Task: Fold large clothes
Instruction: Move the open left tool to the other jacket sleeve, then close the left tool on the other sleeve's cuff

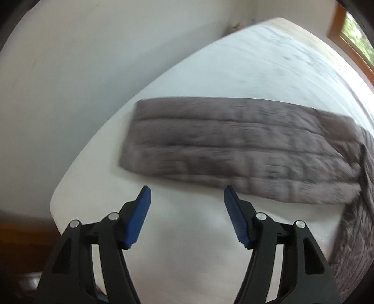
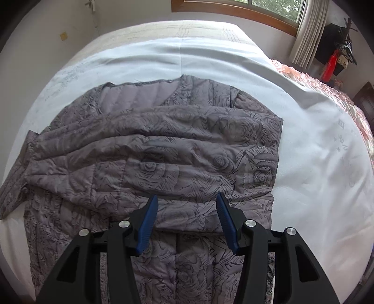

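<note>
Nearest the right wrist camera, the right gripper point(image 2: 185, 201) points steeply down with its black arms spread and its ribbed blue pads point(image 2: 147, 224) standing moderately apart, nothing pinched between them; they hover over the lower body of the grey jacket point(image 2: 163, 149). The jacket is a quilted, puffy garment, its thin shell printed with dark roses and zigzag leaf lines, and it lies flat on the white sheet point(image 2: 303, 163) of a bed. One sleeve is folded straight across the chest as a broad, soft band, and above it the open neckline shows a plainer, ribbed lilac lining. A cuff end sticks out at the left edge of the garment. Beyond the sheet comes a pale cream mattress edge, a pink patterned quilt point(image 2: 350, 100) to the right, then a wood-framed window point(image 2: 257, 9) with a beige curtain point(image 2: 308, 32). In the left wrist view the left gripper point(image 1: 187, 194) also tilts downward, jaws wide and empty, over bare white sheet just short of the jacket's edge. That picture is smeared, so the folded sleeve reads only as a long grey padded strip with blurred stitch lines, probably the same band. Past it lie more sheet and a plain white wall point(image 1: 70, 70).
</note>
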A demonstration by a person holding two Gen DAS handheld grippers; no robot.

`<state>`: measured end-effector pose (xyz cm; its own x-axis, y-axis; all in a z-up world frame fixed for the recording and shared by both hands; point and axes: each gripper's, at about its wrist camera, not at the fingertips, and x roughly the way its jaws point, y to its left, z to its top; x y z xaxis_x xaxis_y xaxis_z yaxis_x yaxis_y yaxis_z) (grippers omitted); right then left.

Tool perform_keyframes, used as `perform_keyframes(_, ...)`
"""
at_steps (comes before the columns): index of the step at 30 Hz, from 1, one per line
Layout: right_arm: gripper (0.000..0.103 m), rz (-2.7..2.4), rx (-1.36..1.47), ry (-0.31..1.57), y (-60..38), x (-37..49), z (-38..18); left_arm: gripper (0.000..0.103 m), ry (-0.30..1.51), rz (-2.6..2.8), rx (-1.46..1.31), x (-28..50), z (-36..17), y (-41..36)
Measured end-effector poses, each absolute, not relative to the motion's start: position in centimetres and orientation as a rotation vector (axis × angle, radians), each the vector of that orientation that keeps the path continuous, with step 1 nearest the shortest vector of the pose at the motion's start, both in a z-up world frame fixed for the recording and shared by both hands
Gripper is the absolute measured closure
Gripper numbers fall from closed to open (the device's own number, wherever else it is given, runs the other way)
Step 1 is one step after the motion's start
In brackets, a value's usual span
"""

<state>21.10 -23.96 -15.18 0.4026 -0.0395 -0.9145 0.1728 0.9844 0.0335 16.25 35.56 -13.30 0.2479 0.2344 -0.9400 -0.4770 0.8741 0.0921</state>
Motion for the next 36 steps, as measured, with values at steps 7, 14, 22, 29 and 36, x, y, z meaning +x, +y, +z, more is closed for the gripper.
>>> perform_keyframes(7, 0.051, -0.167, 0.128, 1.176, -24.0, 21.3, -15.9, 0.032, 1.204, 0.596, -0.358, 15.8, -14.6, 42.1)
perform_keyframes(14, 0.051, -0.187, 0.100, 1.199, -23.7, 21.8, -16.9, 0.032, 1.196, 0.581, -0.545, 15.8, -16.6, 45.2)
perform_keyframes(22, 0.051, -0.194, 0.084, 1.217, -23.5, 22.3, -17.5, 0.039, 1.151, 0.535, -0.622, 17.6, -17.7, 46.3)
perform_keyframes(29, 0.051, -0.191, 0.083, 1.225, -23.5, 22.5, -17.9, 0.097, 1.088, 0.563, -0.628, 18.1, -16.8, 45.3)
perform_keyframes(36, 0.051, -0.213, 0.076, 1.191, -24.2, 21.8, -16.0, 0.098, 0.881, 0.457, -0.481, 17.9, -8.1, 39.2)
